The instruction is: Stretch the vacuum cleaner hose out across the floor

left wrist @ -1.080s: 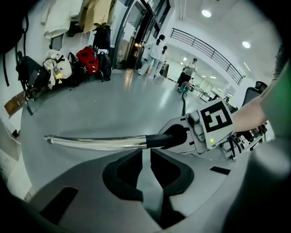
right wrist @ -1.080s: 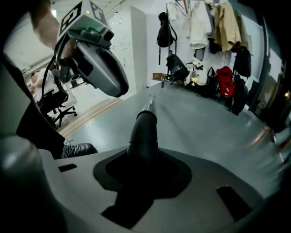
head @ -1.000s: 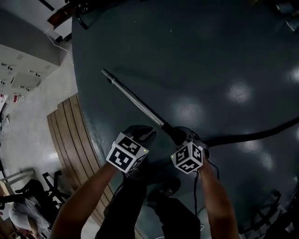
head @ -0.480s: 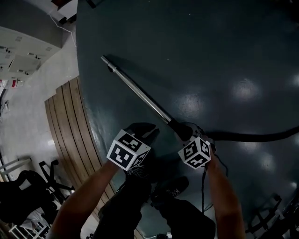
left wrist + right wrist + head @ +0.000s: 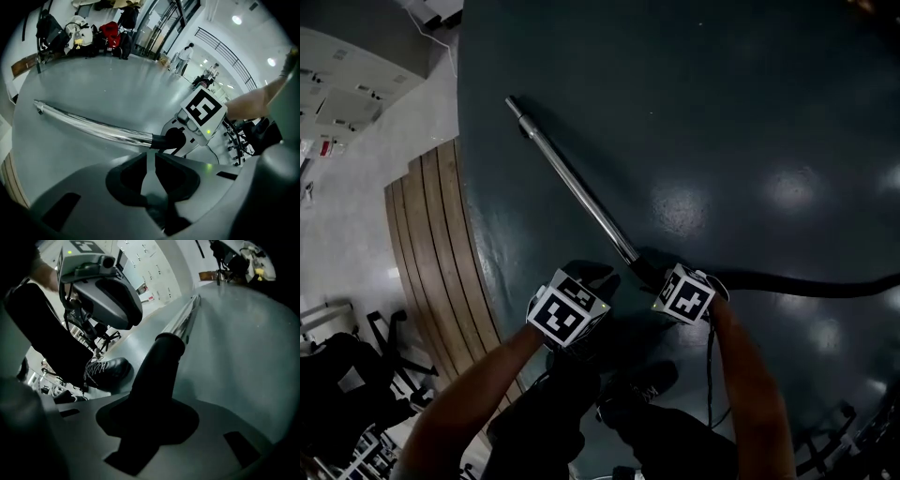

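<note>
Far to the left of the left hand-held gripper (image 5: 587, 275), a strip of wooden slats (image 5: 431, 244) borders the dark grey floor (image 5: 722, 112). The left hand-held gripper (image 5: 150, 158) points steeply down at that floor, its jaws only a narrow slit apart with nothing between them. Just ahead of it and running away to its upper left lies the shiny metal wand tube (image 5: 572, 183) (image 5: 89, 124), low over the floor. The tube's near end enters a black cuff (image 5: 645, 267) (image 5: 172, 138), just right of the left hand-held gripper. The right hand-held gripper (image 5: 661, 278) (image 5: 147, 408) is clamped on this black cuff (image 5: 157, 364), with the tube (image 5: 185, 319) stretching beyond its tips. From behind the right hand-held gripper, the black flexible vacuum cleaner hose (image 5: 806, 281) trails along the floor to its right, out to the frame edge. Below both, nearer the person, a black lace-up shoe (image 5: 639, 380) (image 5: 105, 371) stands on the floor.
</note>
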`<state>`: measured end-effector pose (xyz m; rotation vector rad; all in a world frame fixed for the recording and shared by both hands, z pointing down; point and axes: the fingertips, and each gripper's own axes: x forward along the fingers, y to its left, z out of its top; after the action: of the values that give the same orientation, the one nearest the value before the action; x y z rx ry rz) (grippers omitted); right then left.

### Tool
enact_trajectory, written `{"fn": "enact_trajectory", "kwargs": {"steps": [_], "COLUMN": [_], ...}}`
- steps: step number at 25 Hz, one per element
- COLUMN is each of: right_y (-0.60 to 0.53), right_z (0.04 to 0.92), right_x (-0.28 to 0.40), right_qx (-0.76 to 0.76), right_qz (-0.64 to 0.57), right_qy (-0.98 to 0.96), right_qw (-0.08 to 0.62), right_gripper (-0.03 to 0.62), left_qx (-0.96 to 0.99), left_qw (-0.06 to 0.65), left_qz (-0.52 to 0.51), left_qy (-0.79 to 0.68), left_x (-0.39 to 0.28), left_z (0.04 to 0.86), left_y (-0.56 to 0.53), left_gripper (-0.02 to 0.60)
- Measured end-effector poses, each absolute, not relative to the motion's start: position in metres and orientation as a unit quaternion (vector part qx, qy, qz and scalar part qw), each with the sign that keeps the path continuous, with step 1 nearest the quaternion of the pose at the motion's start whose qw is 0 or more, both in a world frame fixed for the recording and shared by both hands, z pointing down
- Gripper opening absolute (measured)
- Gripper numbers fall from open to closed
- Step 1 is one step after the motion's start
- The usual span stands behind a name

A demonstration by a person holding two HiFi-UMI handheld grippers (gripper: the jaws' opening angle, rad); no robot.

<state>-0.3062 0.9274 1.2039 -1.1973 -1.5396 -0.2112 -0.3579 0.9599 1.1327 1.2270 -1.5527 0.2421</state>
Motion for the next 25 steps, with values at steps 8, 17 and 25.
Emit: {"fn": "enact_trajectory", "kwargs": {"steps": [8, 17, 25], "right_y": [0.943, 0.927, 0.904], "right_z": [1.227, 1.199, 1.004], "right_x": [-0.308, -0.32, -0.32], "right_qx": [-0.468, -0.404, -0.368], "right_qz": [-0.083, -0.073, 0.017], "right_qy": [-0.69, -0.762, -0.819], "right_qw": [0.546, 0.5, 0.441], "right_gripper": [0.149, 0.225, 0.214], "left_qx": [0.514, 0.509, 0.555], "left_qw": [0.551, 0.547, 0.494], "left_qz": [0.108, 0.111, 0.123], "left_qy": [-0.648, -0.656, -0.658], "left_x": [-0.352, -0.347, -0.341], "left_z": [1.155, 1.136, 0.983], "left_y": [0.967, 0.967, 0.943], "left_gripper": [0.066, 0.066, 0.009]}}
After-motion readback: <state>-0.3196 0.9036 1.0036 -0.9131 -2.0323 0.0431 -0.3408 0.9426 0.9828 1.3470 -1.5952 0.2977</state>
